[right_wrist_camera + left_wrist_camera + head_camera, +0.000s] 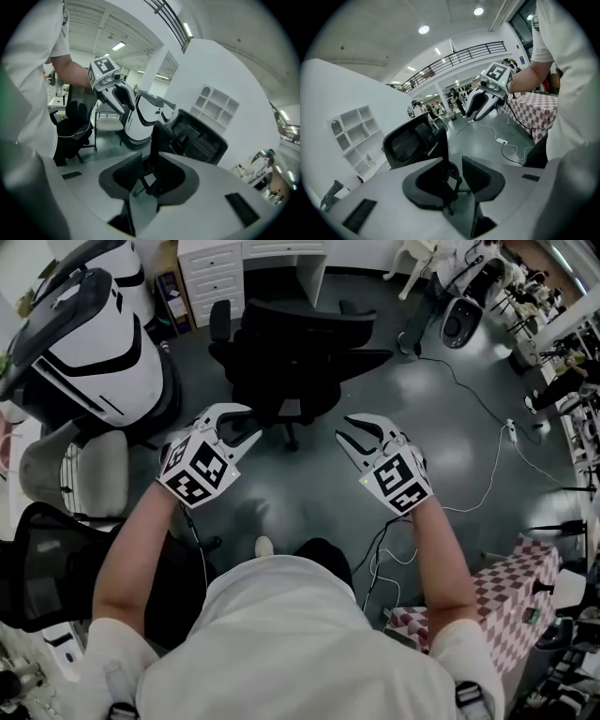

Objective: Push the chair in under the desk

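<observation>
While both of the person's arms reach forward, the left tongs (246,425) and the right tongs (351,432) stand with their jaws apart. Nothing is pressed between the pads of either pair, and each gap only frames the black office chair (281,367) beyond. The two pairs sit side by side, angled down toward that chair and not touching it. The chair stands on the grey floor (450,446) just in front of the white surface (216,268), before its dark kneehole rather than tucked under it. Left of the chair looms a big rounded white-and-black machine (94,352), with a beige seat (94,470) nearer the person. On the right, a white cable (487,474) trails over the floor toward a red-and-white checked cloth (525,582).
</observation>
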`<state>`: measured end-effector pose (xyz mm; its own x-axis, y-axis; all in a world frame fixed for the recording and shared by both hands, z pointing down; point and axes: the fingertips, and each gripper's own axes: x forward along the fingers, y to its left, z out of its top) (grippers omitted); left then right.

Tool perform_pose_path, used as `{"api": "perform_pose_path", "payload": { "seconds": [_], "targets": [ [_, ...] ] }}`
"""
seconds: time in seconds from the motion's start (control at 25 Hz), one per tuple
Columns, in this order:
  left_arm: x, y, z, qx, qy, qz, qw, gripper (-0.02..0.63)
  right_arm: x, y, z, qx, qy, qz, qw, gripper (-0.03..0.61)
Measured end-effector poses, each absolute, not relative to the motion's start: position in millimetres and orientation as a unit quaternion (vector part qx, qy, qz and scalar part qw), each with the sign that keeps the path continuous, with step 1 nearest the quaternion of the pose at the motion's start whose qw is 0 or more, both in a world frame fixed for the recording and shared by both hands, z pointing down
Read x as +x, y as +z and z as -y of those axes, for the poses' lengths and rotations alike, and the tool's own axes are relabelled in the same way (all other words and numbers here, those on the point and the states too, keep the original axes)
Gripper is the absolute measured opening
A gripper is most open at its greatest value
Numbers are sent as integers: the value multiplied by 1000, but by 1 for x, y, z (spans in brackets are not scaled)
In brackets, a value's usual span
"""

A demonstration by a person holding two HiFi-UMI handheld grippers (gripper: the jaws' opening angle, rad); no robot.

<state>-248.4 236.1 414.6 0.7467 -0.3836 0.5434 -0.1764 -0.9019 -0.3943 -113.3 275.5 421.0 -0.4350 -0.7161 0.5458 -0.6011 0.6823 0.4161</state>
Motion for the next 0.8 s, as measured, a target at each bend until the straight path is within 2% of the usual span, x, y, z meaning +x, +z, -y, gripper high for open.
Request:
{"api": "perform_pose_path", "payload": {
  "seconds": [0.8],
  "targets": [
    [-189, 441, -114, -905, -358, -176, 146, 135, -35, 452, -141, 355, -98, 840, 399, 97]
  ]
}}
